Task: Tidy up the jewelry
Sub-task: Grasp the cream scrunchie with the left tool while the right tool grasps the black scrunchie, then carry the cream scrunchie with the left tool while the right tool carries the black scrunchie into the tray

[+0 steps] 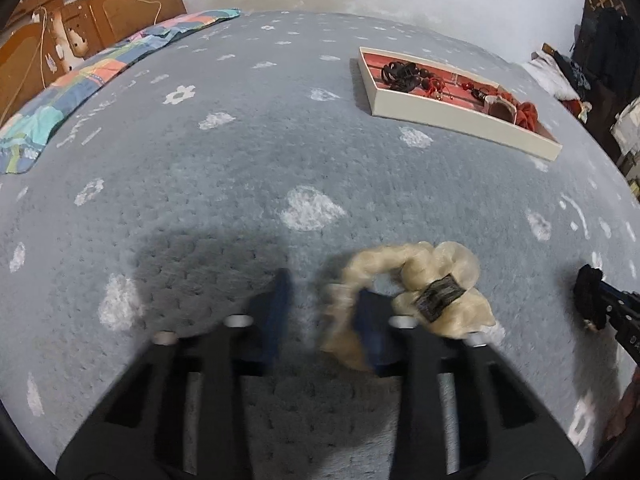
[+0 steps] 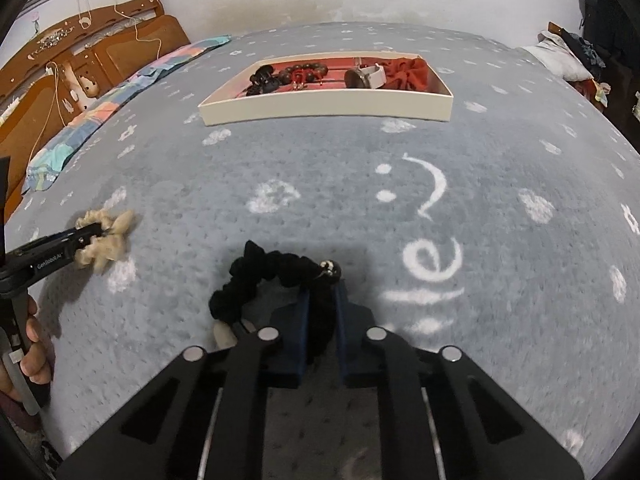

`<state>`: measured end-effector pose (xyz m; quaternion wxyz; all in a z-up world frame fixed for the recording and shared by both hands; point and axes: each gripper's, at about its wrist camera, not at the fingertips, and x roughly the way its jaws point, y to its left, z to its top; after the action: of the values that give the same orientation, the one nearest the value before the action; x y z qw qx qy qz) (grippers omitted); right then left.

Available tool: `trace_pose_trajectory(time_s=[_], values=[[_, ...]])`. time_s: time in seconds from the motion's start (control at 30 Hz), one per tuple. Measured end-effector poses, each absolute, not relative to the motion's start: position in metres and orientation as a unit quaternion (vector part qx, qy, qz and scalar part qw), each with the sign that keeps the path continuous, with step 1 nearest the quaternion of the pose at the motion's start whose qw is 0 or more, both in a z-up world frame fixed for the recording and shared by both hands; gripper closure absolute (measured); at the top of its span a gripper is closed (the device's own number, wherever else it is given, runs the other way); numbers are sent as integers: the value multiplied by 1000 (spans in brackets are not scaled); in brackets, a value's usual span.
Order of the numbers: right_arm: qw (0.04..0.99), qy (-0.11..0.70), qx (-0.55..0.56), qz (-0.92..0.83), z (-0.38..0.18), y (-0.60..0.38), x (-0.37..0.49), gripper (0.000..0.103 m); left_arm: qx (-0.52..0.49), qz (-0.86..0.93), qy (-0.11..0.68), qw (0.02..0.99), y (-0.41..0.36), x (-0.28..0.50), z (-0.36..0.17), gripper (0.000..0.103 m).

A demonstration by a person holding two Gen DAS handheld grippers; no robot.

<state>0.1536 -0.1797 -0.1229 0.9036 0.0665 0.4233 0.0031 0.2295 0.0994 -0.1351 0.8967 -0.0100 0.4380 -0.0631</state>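
Note:
A cream scrunchie [image 1: 416, 288] with a dark tag lies on the grey-blue blanket, looped over the right finger of my left gripper [image 1: 324, 304], which is open. It also shows in the right wrist view [image 2: 108, 240]. My right gripper [image 2: 322, 312] is shut on a black scrunchie [image 2: 276, 276] with a small bead charm, held just above the blanket. The white jewelry tray [image 2: 328, 106] with a red lining sits far ahead and holds dark beads, a watch and a red scrunchie. It also shows in the left wrist view [image 1: 460, 120].
A patchwork cloth [image 1: 80, 92] lies along the bed's left edge by a wooden headboard [image 2: 80, 64]. Clothes and clutter [image 2: 568, 60] are piled at the far right. The blanket [image 2: 360, 184] has white flower marks.

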Motion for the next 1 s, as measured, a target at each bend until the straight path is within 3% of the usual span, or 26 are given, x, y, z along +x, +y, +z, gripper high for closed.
trace_pose_trajectory(time_s=[0.07, 0.17, 0.53, 1.0], values=[[904, 421, 69, 8, -121, -185, 158, 92, -23, -67, 443, 894, 101, 234, -134, 95], [911, 406, 71, 21, -116, -195, 164, 92, -35, -71, 444, 892, 99, 240, -131, 96], [931, 357, 71, 14, -82, -238, 201, 92, -18, -104, 405, 908, 57, 264, -92, 97], [939, 329, 105, 3, -49, -268, 302, 92, 10, -142, 333, 932, -29, 351, -23, 97]])
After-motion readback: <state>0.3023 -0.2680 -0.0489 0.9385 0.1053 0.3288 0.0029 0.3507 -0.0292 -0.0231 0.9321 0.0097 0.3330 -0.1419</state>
